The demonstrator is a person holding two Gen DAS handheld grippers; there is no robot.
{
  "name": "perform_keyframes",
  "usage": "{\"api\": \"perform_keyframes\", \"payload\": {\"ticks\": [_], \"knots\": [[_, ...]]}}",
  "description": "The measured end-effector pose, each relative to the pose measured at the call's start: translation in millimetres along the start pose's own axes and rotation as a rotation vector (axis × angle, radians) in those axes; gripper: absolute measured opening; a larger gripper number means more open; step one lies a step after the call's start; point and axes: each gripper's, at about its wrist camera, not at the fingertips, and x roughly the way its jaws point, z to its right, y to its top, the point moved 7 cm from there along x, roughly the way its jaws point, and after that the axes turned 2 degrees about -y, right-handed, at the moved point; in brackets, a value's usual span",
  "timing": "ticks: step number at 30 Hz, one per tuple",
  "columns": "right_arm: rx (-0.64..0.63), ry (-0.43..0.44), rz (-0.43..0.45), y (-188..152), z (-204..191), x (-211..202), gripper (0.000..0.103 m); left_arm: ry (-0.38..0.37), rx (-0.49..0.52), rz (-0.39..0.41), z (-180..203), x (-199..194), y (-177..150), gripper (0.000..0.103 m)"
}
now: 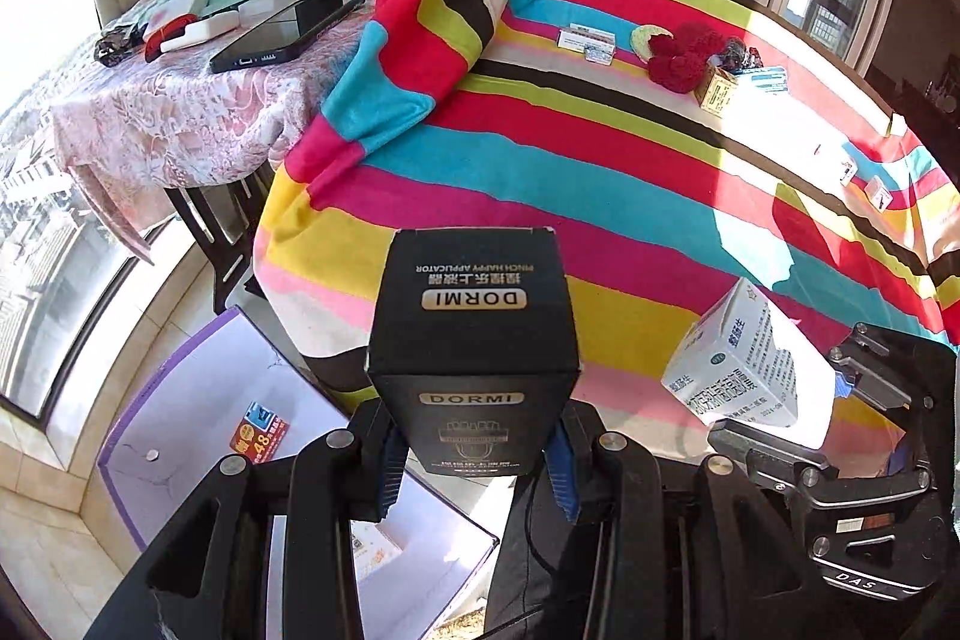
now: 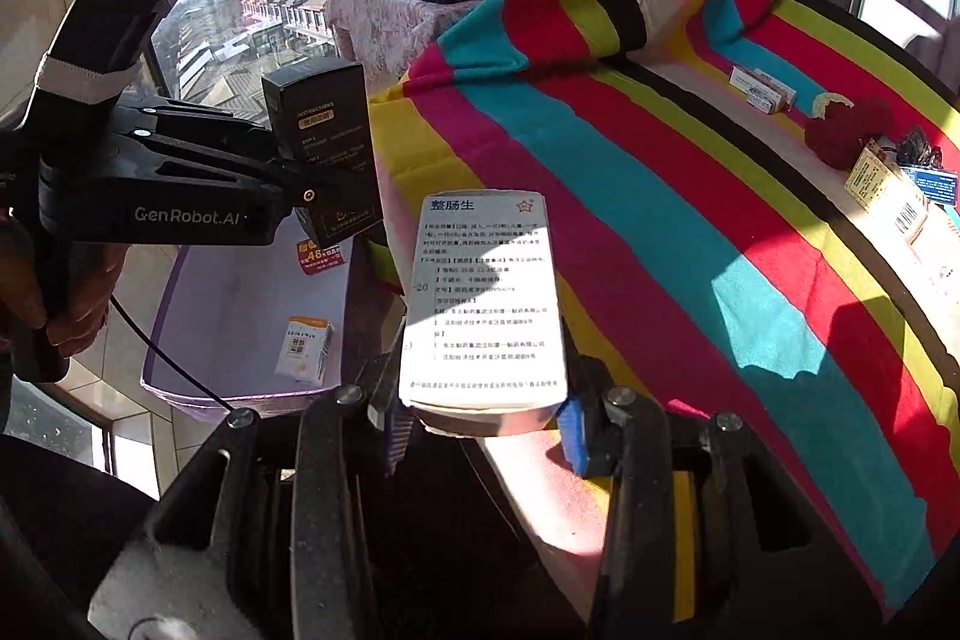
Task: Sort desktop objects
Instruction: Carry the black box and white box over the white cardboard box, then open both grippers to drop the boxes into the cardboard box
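Purple bin (image 2: 180,292) with one small carton (image 2: 305,349) (left gripper (image 1: 474,451) clamping black box (image 1: 474,316), right gripper (image 2: 483,415) white box (image 2: 483,298)).

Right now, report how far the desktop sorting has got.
Done: one small orange-and-white box already lies in the purple bin beside the table. In hand: the left tongs grip a black DORMI box, the right tongs a white medicine box. Left: small boxes, red knitted items and more cartons sit on the striped cloth.
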Motion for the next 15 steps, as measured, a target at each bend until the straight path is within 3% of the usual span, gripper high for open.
{"api": "perform_keyframes", "payload": {"ticks": [12, 15], "knots": [[-0.315, 0.204, -0.109, 29, -119, 63, 0.043, 0.286, -0.195, -0.073, -136, 21, -32, 0.04], [-0.352, 0.237, -0.159, 30, -139, 86, 0.043, 0.309, -0.237, -0.102, -163, 28, -43, 0.04]]}}
